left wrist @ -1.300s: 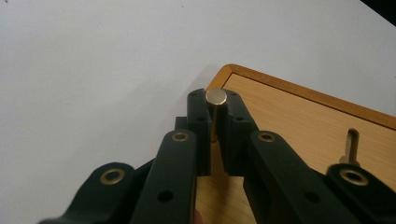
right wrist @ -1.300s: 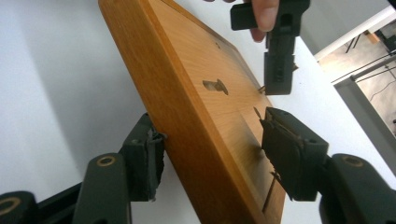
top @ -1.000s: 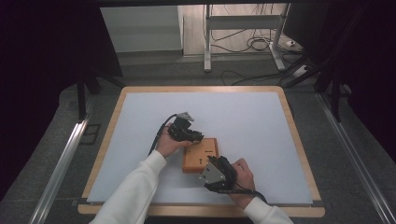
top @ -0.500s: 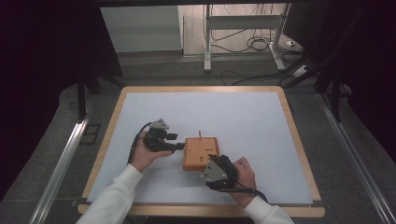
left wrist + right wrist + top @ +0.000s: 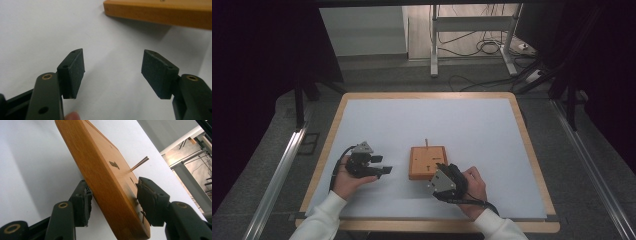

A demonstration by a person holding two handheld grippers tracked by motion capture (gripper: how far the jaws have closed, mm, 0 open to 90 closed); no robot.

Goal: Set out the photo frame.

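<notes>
A flat wooden block [image 5: 427,162] lies on the white table top, with a thin wooden peg [image 5: 427,143] standing at its far edge. My right gripper [image 5: 440,170] holds the block's near right corner. In the right gripper view its pads press on the block [image 5: 105,177] from both sides, and the peg [image 5: 138,163] sticks out beyond them. My left gripper [image 5: 384,166] rests to the left of the block, apart from it. Its jaws have just been opening, and they stand wide with nothing between them [image 5: 113,72]. The block's edge [image 5: 160,13] lies ahead of them.
The white table top [image 5: 437,115] has a wooden frame [image 5: 532,150] around it. Metal rails run along the floor on the left [image 5: 277,170] and right [image 5: 597,175]. A metal stand with cables [image 5: 462,30] is behind the table.
My left hand has drawn away leftwards from the block's far edge and its jaws have opened, leaving the peg upright in the block. The right gripper has kept still.
</notes>
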